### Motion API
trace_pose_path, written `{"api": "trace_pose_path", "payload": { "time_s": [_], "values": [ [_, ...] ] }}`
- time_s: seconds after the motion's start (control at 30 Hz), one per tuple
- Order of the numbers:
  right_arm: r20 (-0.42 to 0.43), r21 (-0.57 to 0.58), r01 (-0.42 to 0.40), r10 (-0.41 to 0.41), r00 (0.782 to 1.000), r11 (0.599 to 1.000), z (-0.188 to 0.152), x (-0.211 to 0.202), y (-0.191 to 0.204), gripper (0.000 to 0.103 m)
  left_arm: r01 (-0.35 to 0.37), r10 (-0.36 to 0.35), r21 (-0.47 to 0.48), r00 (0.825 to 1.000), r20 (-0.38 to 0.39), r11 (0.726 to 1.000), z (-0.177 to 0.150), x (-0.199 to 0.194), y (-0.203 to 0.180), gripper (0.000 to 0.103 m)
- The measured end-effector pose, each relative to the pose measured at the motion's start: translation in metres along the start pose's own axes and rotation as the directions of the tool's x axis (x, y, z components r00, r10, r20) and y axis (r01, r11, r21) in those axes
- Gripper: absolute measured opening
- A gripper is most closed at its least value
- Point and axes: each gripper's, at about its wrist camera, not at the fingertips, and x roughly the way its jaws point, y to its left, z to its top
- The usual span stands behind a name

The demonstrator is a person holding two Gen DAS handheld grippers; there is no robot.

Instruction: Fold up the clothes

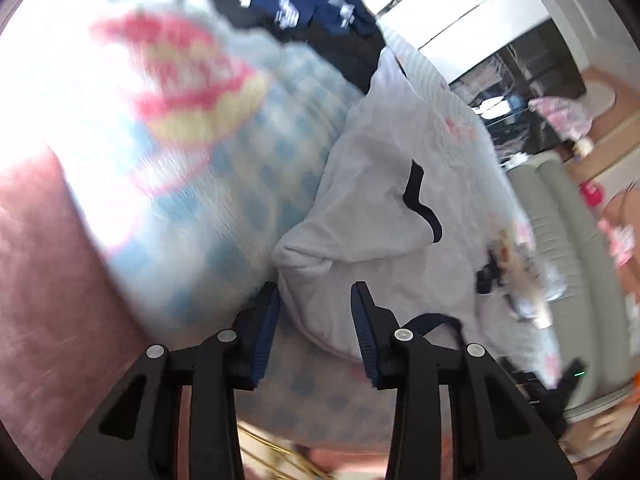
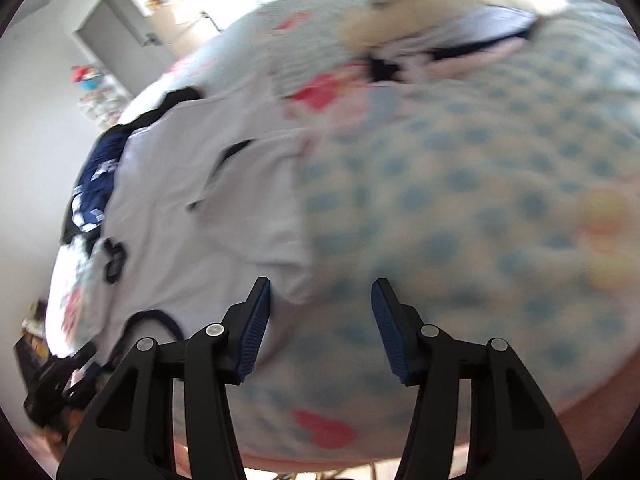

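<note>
A white T-shirt with dark navy trim (image 1: 372,184) lies spread on a blue-checked bedspread (image 1: 248,184). My left gripper (image 1: 316,292) is open, its fingers on either side of the shirt's folded corner, right at the cloth. In the right wrist view the same white shirt (image 2: 208,224) lies at the left on the bedspread (image 2: 460,220). My right gripper (image 2: 320,288) is open, with the shirt's corner just before its left finger (image 2: 256,320). Both views are blurred by motion.
A heap of dark navy and black clothes (image 1: 312,12) lies at the far end of the bed, also seen in the right view (image 2: 94,184). A pink rug (image 1: 44,300) lies beside the bed. A grey sofa (image 1: 568,216) stands at the right.
</note>
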Motion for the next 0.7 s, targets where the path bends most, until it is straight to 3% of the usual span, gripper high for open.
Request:
{"api": "trace_pose_path", "payload": {
  "time_s": [0.03,0.1,0.17,0.23,0.43,0.53,0.6,0.67,0.7],
  "values": [
    [0.013,-0.022,0.023,-0.023,1.000,0.999,0.001,-0.005,-0.001,0.054,-0.032,0.030,0.056,0.999,0.029,0.998,-0.002,-0.010,-0.011,0.038],
    [0.043,-0.081,0.073,-0.070,0.997,0.994,0.004,-0.013,0.001,0.054,0.014,-0.015,0.172,1.000,0.006,0.985,-0.004,-0.007,-0.041,0.038],
    [0.031,-0.108,0.066,-0.063,0.998,0.992,0.009,-0.011,0.001,0.054,0.082,-0.071,0.257,0.996,-0.051,0.963,0.002,0.013,-0.072,0.040],
    [-0.020,-0.115,0.023,-0.025,0.999,0.993,0.014,0.000,0.004,0.054,0.114,-0.080,0.307,0.990,-0.120,0.945,-0.004,0.041,-0.108,0.040],
    [-0.042,-0.197,0.045,-0.055,0.998,0.979,0.002,0.025,0.015,0.054,0.218,-0.074,0.431,0.943,-0.325,0.876,-0.024,0.128,-0.216,0.040],
    [-0.027,-0.210,0.075,-0.083,0.996,0.975,-0.002,0.030,0.009,0.052,0.196,-0.012,0.477,0.932,-0.362,0.857,-0.047,0.149,-0.231,0.040],
    [-0.007,-0.212,0.105,-0.109,0.994,0.972,-0.002,0.027,0.004,0.051,0.154,0.050,0.538,0.937,-0.345,0.829,-0.062,0.153,-0.233,0.041],
    [0.007,-0.219,0.143,-0.145,0.989,0.965,-0.003,0.025,0.001,0.045,0.142,0.061,0.574,0.945,-0.321,0.807,-0.068,0.147,-0.232,0.041],
    [0.006,-0.219,0.155,-0.158,0.987,0.963,-0.003,0.024,-0.001,0.045,0.147,0.055,0.566,0.945,-0.323,0.811,-0.069,0.146,-0.230,0.042]
  ]
}}
